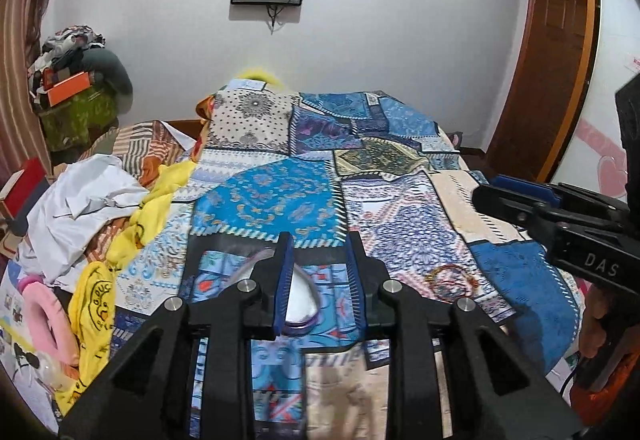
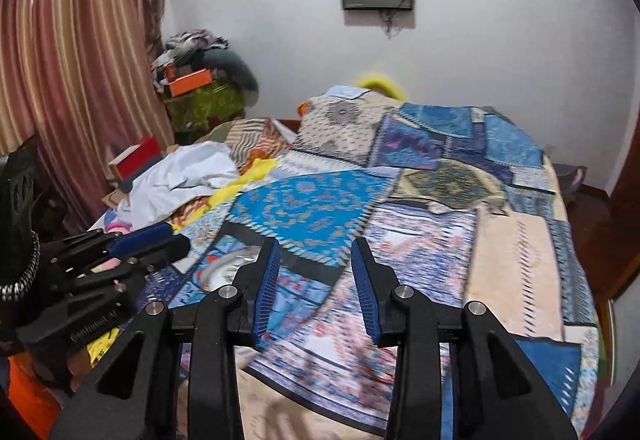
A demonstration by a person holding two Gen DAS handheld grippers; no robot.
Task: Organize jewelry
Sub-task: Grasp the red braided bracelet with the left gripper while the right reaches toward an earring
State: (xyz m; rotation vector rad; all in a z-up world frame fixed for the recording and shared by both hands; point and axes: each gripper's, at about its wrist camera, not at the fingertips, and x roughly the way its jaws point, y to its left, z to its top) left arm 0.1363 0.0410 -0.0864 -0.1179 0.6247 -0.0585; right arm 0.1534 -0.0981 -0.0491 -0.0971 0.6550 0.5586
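A round clear plastic container with a purple rim (image 1: 300, 296) lies on the patchwork bedspread (image 1: 280, 195), partly between the fingers of my left gripper (image 1: 320, 272), which is open around its right part. A pile of thin red and gold bangles (image 1: 452, 280) lies on the bedspread to the right of it. My right gripper (image 2: 316, 272) is open and empty above the bedspread (image 2: 440, 240); it also shows in the left wrist view (image 1: 516, 195) at the right. The container shows blurred in the right wrist view (image 2: 228, 268), beside the left gripper (image 2: 160, 240).
White cloth (image 1: 84, 199), yellow cloth (image 1: 96, 312) and a pink ring (image 1: 44, 312) clutter the bed's left side. A red box (image 1: 24, 187) sits at the left edge. Clothes and an orange box (image 1: 68, 87) are stacked at the back left. A wooden door (image 1: 560, 59) is on the right.
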